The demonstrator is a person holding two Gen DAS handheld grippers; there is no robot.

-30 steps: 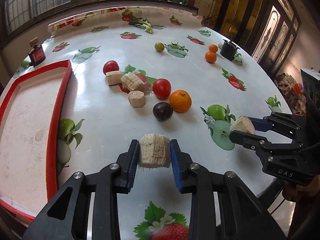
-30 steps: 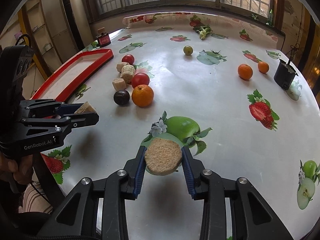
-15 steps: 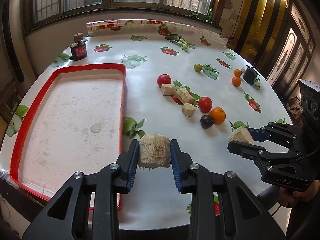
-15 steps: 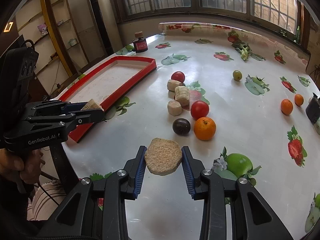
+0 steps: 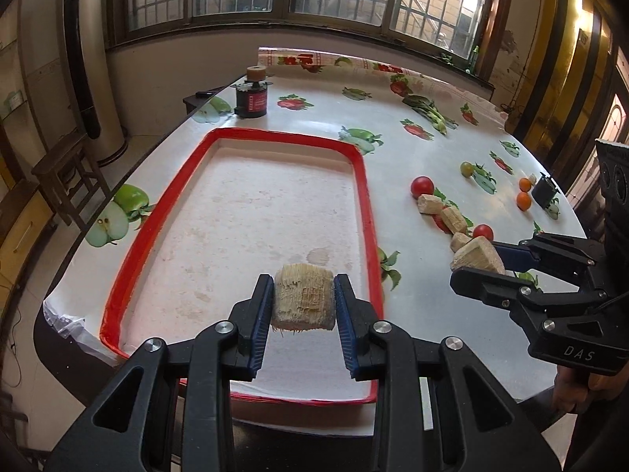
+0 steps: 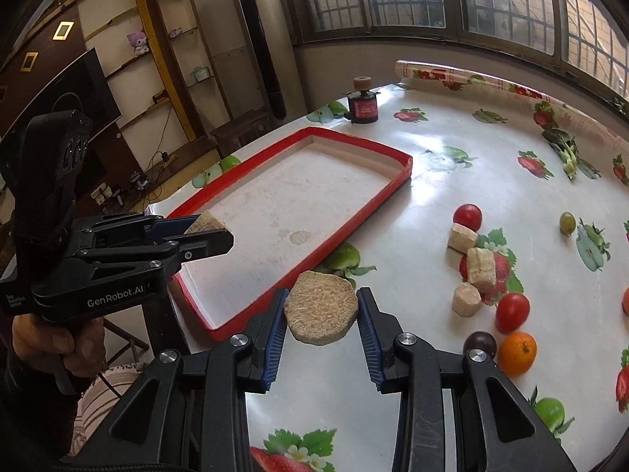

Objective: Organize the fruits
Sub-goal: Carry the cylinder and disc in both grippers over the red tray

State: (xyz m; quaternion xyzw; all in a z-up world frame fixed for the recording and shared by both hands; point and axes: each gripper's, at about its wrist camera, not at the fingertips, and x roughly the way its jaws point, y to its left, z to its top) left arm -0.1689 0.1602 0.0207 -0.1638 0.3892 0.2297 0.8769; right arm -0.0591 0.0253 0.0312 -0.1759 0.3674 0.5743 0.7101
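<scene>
Pinching a fibrous beige chunk (image 5: pixel 304 299) in the left tool (image 5: pixel 303 328) above the red tray (image 5: pixel 363 196); gripping a flatter chunk (image 6: pixel 321 306) in the right tool (image 6: pixel 321 328) beside that tray's near corner, over the table (image 6: pixel 452 181).

A red-rimmed tray (image 5: pixel 363 181) with a pale speckled floor lies ahead of the black, blue-padded left gripper (image 5: pixel 303 306). The white tablecloth (image 6: pixel 452 196) carries printed strawberries and green apples.

Both grippers have carried their fibrous chunks from the fruit cluster toward the red tray (image 5: pixel 365 196).
</scene>
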